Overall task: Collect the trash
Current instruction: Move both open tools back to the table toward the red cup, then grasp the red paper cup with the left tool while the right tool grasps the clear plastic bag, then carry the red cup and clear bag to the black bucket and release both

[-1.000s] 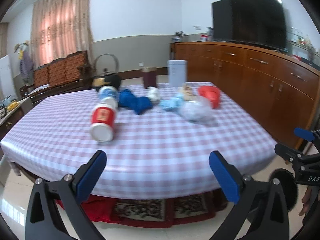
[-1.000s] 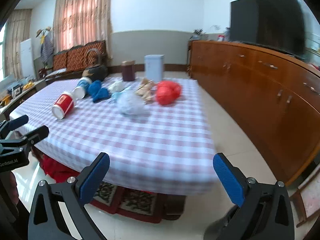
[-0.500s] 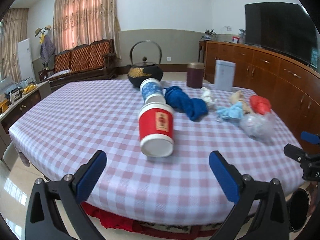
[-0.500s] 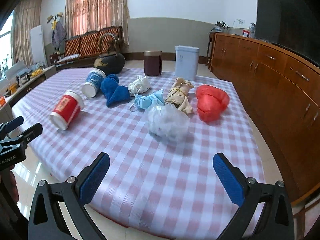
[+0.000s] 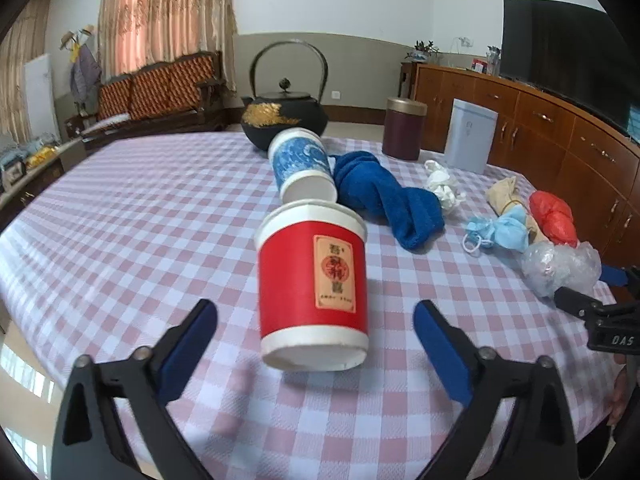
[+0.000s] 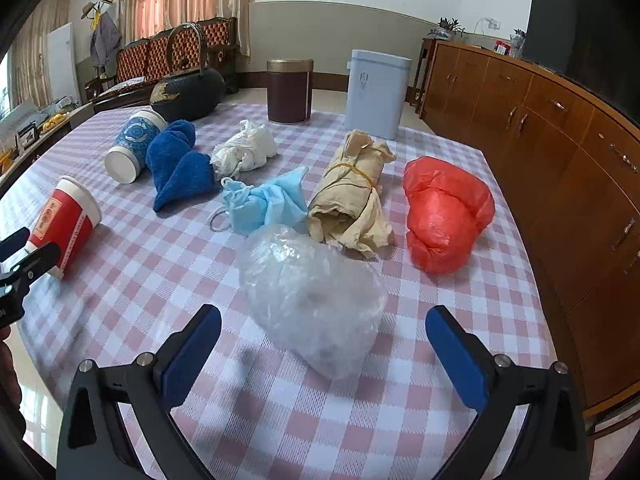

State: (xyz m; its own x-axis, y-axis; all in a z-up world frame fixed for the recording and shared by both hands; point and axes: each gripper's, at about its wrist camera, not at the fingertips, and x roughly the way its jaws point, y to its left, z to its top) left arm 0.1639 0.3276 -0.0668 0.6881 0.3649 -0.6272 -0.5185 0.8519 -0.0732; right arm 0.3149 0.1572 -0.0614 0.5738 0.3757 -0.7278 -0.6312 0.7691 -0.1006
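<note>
Table: a checked pink and white tablecloth (image 5: 120,240) is laid over it, and all the trash is spread on the cloth.
Left gripper (image 5: 316,340): it is held low over the near edge of the table; the blue-padded fingers are spread wide and are closing slowly. The bottom end of the red paper cup with a white rim (image 5: 312,280) is seen just ahead, between them, but it is not touched by the pads.
Red paper cup: it is laid on its side, with the bottom turned to the left camera.
Blue patterned paper cup (image 5: 302,170): it is laid on its side just behind the red one, beside the crumpled dark blue cloth (image 5: 384,196).
Right gripper (image 6: 322,350): the fingers are spread wide and nothing is pinched. The crumpled clear plastic bag (image 6: 312,296) lies just ahead of them, between the two pads, and is not touched.
Other trash: a light blue face mask (image 6: 268,204), a white crumpled bag (image 6: 246,150), a tan paper bundle tied with a rubber band (image 6: 352,192) and a red plastic bag (image 6: 446,212) are found behind the clear bag.
Far end of table: a black iron kettle (image 5: 284,118), a dark brown canister with a gold lid (image 6: 290,90) and a pale blue box (image 6: 378,94) are placed there.
</note>
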